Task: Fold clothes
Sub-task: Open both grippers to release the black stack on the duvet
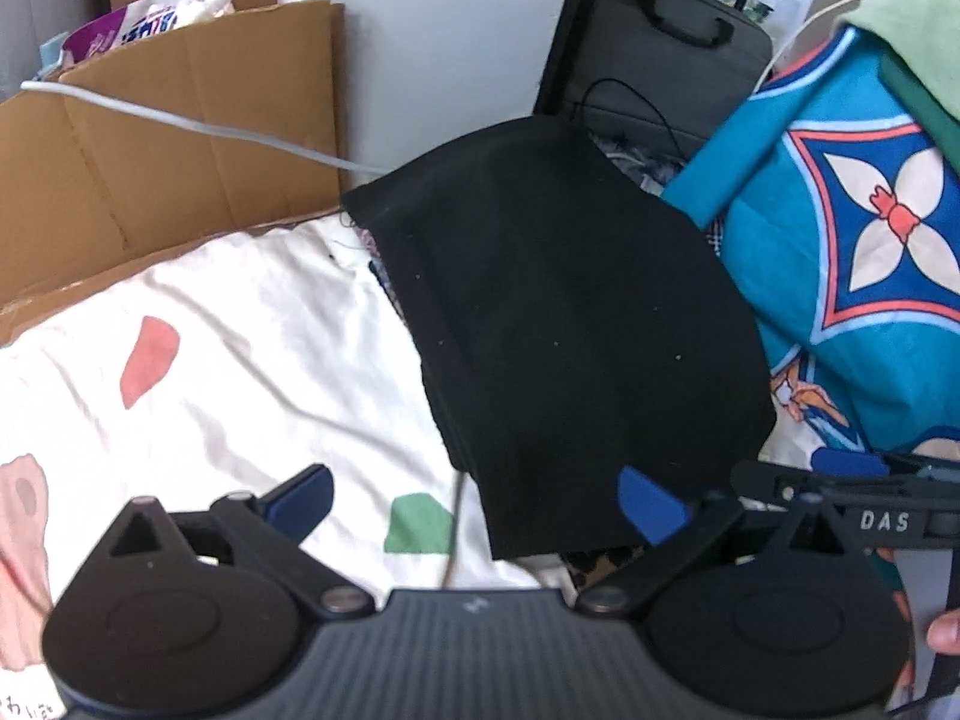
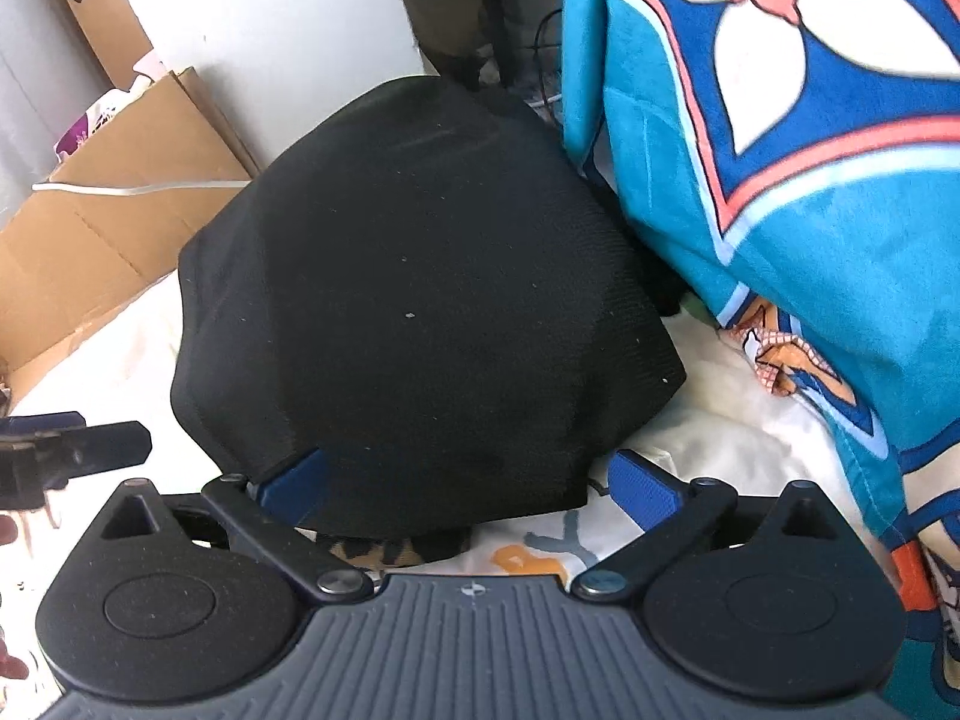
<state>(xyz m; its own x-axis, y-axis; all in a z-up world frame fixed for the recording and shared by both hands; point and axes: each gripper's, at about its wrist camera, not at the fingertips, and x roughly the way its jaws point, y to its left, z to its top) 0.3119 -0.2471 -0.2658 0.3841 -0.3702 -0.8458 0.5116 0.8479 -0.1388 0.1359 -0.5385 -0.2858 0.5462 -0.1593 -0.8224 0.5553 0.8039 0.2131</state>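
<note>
Both pairs of tongs are standing wide open and gripping nothing. Left tongs (image 1: 477,501) are hovering over the white patterned bed sheet (image 1: 240,360), their right blue pad (image 1: 651,507) overlapping the near edge of the folded black knit garment (image 1: 570,312). Right tongs (image 2: 471,480) are straddling that garment's near edge (image 2: 420,300), the left pad (image 2: 297,480) lying over the fabric. Beyond, the garment is lying flat on the bed, just beside a turquoise patterned quilt (image 2: 780,210), with a brown cardboard box (image 1: 150,168) farther left.
</note>
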